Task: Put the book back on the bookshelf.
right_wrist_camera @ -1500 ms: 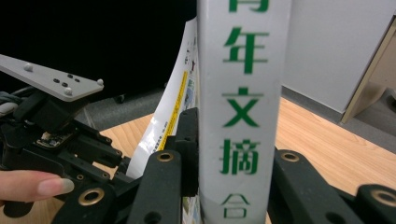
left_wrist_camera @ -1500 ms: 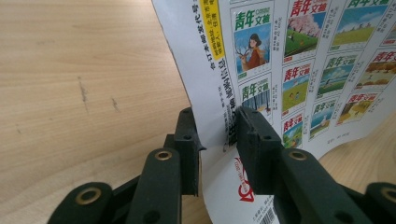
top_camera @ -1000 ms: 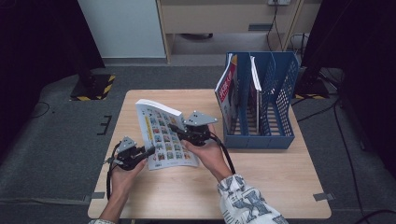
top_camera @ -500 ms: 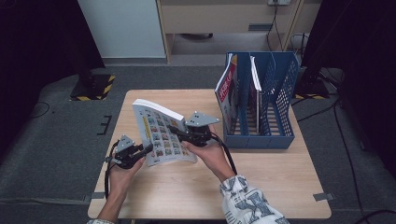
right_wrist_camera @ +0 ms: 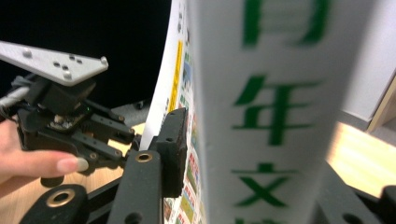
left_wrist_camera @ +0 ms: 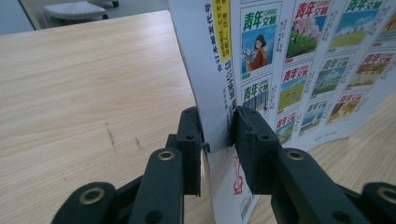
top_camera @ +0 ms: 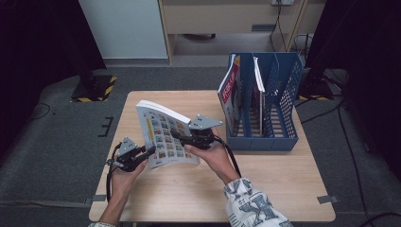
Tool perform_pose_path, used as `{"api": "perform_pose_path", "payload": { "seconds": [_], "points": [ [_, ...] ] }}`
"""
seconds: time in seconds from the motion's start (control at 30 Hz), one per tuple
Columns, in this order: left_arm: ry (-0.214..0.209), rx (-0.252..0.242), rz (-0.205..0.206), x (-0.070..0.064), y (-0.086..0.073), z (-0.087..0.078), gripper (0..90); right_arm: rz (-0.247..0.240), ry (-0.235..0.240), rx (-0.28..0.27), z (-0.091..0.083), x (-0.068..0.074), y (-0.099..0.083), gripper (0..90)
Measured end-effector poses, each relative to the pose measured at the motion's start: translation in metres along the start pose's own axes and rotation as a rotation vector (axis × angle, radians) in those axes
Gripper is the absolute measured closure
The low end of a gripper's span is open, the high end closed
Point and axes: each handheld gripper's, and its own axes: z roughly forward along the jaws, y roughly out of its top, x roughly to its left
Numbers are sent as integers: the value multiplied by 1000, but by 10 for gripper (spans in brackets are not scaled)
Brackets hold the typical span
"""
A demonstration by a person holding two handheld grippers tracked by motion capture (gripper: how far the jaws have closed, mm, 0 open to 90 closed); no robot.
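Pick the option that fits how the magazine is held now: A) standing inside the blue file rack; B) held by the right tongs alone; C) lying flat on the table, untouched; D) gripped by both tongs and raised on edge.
D: the left tongs and the right tongs both clamp the magazine, tilted up off the table.

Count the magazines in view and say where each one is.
3. One magazine is held tilted above the table by the left gripper and right gripper. Two stand in the blue file rack: one at its left, one mid-rack. More may be hidden.
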Motion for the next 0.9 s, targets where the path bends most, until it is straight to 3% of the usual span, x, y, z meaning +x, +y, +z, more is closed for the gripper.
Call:
{"api": "perform_pose_path", "payload": {
  "seconds": [0.4,0.9],
  "points": [
    [0,-3,10,-1,1,0,711,22,-14,-47,4,1,-2,650],
    [-4,-7,-6,-1,-1,0,711,56,-33,-78,8,-1,-3,702]
  ]
}}
